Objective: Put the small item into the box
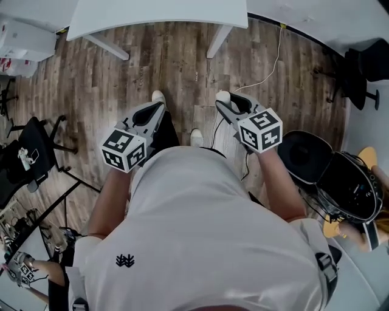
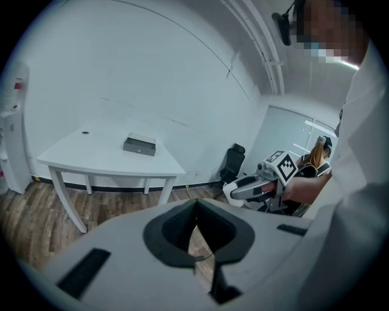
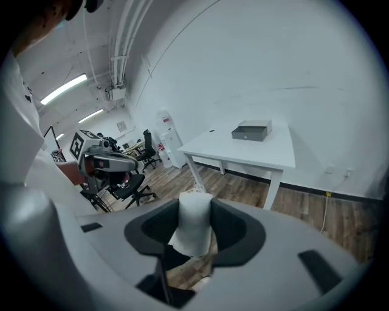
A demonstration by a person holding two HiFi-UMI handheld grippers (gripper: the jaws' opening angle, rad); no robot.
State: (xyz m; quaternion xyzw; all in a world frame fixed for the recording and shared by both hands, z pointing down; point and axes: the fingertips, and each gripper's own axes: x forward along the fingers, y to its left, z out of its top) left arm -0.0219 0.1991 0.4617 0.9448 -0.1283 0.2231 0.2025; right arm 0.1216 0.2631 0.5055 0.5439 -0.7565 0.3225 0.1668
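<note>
A small white pouch-like item (image 3: 194,226) is pinched between the jaws of my right gripper (image 3: 194,209), which is shut on it. In the head view the right gripper (image 1: 223,98) is held above the wooden floor, level with my left gripper (image 1: 157,100). The left gripper (image 2: 196,205) is shut, with only floor showing behind its jaws. A dark grey box (image 2: 139,146) lies on the white table (image 2: 91,161) against the wall, some way ahead of both grippers. The right gripper view also shows the box (image 3: 251,131). The head view shows only the table's near edge (image 1: 158,18).
A black office chair (image 1: 30,152) and tripod legs stand at the left. An open black round case (image 1: 340,176) lies at the right, with a seated person beside it. A white cable (image 1: 273,61) runs over the floor. A water dispenser (image 2: 12,133) stands left of the table.
</note>
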